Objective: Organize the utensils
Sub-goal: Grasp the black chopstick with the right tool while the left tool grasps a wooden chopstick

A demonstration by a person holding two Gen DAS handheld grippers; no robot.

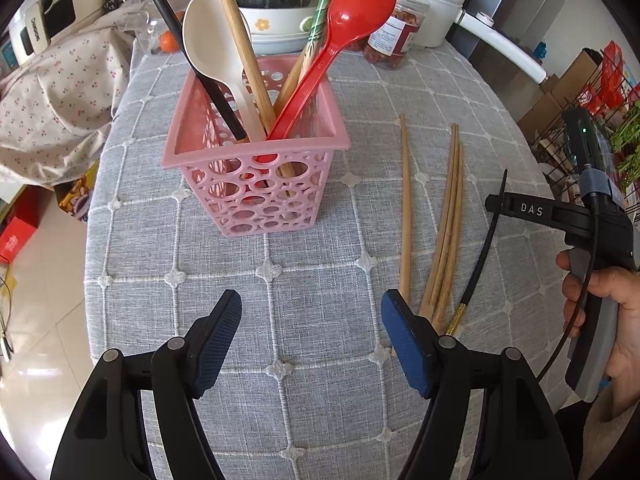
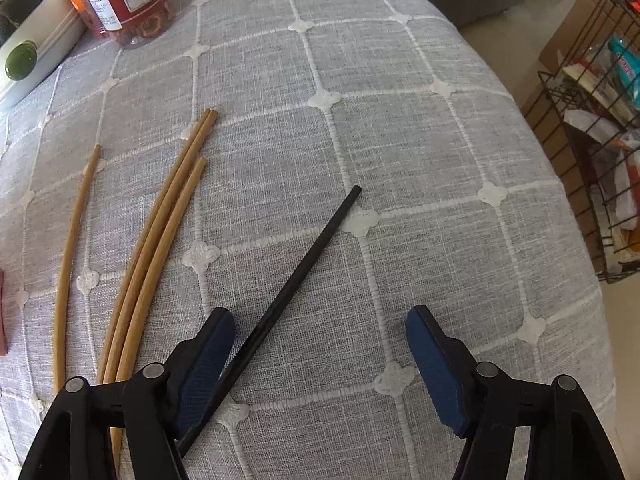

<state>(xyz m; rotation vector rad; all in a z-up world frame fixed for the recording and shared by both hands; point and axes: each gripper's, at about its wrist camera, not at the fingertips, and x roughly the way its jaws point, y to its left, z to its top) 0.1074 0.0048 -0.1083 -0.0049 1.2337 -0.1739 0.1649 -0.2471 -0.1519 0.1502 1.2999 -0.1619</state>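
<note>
**Black chopstick next**

The right gripper (image 2: 320, 364) hangs low over the black chopstick (image 2: 298, 268), fingers wide apart, the stick lying flat on the cloth (image 2: 400, 140) just beside the left pad. Centre the jaws across the shaft, close squarely and lift level. The left gripper (image 1: 312, 344), also spread and empty, faces the pink basket (image 1: 256, 184). Four wooden chopsticks (image 1: 444, 232) lie nearby; avoid nudging them.
</note>
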